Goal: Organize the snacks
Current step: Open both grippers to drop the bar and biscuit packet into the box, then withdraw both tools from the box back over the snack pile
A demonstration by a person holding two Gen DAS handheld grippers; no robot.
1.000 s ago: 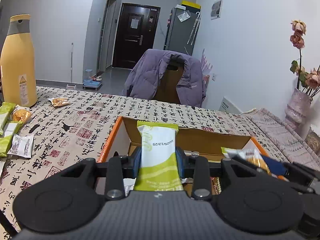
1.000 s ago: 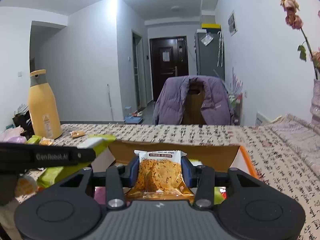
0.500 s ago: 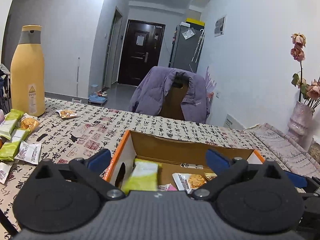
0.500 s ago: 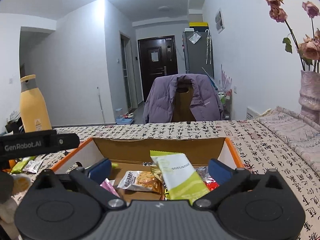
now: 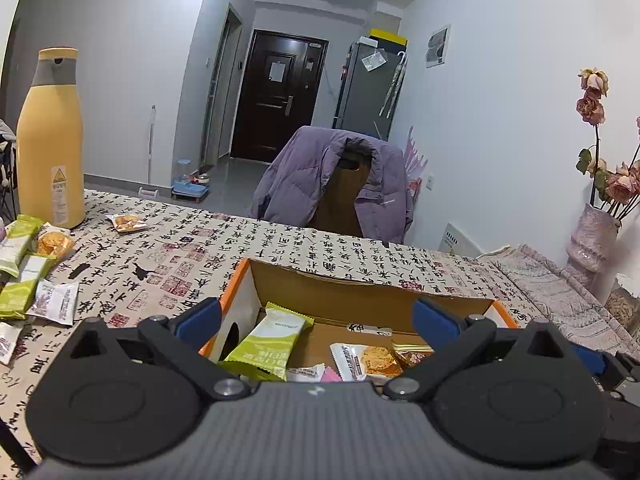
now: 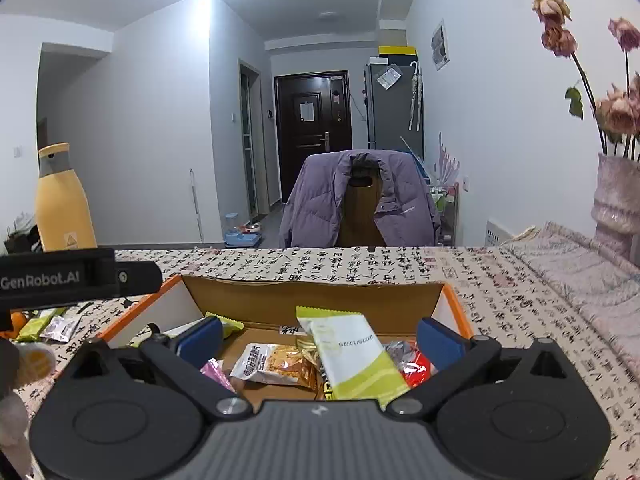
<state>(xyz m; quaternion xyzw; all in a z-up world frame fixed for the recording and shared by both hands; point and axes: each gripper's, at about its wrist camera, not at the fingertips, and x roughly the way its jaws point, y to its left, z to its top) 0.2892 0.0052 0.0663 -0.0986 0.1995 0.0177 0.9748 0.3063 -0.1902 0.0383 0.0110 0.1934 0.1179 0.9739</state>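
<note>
One cardboard box [image 5: 360, 300], one yellow bottle [image 5: 50, 136], one vase [image 5: 592, 240] — three green packets [image 5: 18, 284] outside.

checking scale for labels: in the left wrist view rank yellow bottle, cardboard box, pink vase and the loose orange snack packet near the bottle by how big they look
1. cardboard box
2. yellow bottle
3. pink vase
4. orange snack packet
The box is nearest the camera, so its lead is unsure.

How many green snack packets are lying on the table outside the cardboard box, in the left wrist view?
2 green packets: one near the yellow bottle, one just in front of it, both at the left edge. More may be hidden beyond the frame.
</note>
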